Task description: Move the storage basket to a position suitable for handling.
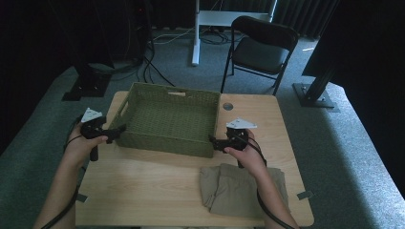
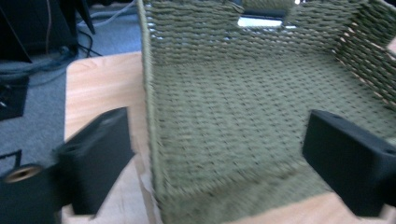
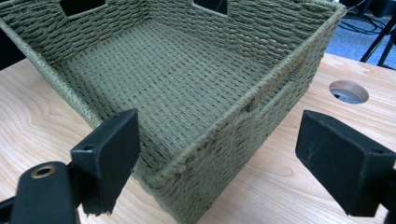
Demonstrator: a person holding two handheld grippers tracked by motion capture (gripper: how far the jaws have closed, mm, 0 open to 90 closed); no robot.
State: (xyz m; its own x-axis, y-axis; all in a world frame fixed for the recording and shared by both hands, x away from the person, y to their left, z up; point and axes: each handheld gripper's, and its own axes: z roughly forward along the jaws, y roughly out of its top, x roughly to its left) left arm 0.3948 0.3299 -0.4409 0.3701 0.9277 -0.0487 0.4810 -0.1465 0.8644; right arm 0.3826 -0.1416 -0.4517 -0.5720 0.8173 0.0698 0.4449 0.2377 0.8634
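Note:
A green woven basket (image 1: 165, 141) with nothing in it stands at the back middle of the wooden table (image 1: 143, 186). My left gripper (image 1: 117, 130) is at its front-left corner. In the left gripper view its jaws (image 2: 219, 158) stand wide open on either side of the basket's side wall (image 2: 149, 93), without touching it. My right gripper (image 1: 213, 142) is at the front-right corner. Its jaws (image 3: 217, 154) are also wide open, with the basket's corner (image 3: 196, 186) between them and clear of both pads. A folded tan cloth (image 1: 243, 188) lies near the table's front edge, below my right hand.
A round cable hole (image 1: 228, 106) is in the tabletop just right of the basket. A black folding chair (image 1: 260, 50) and a white stand (image 1: 196, 33) are on the carpet beyond the table. Dark stands and cables are at the far left.

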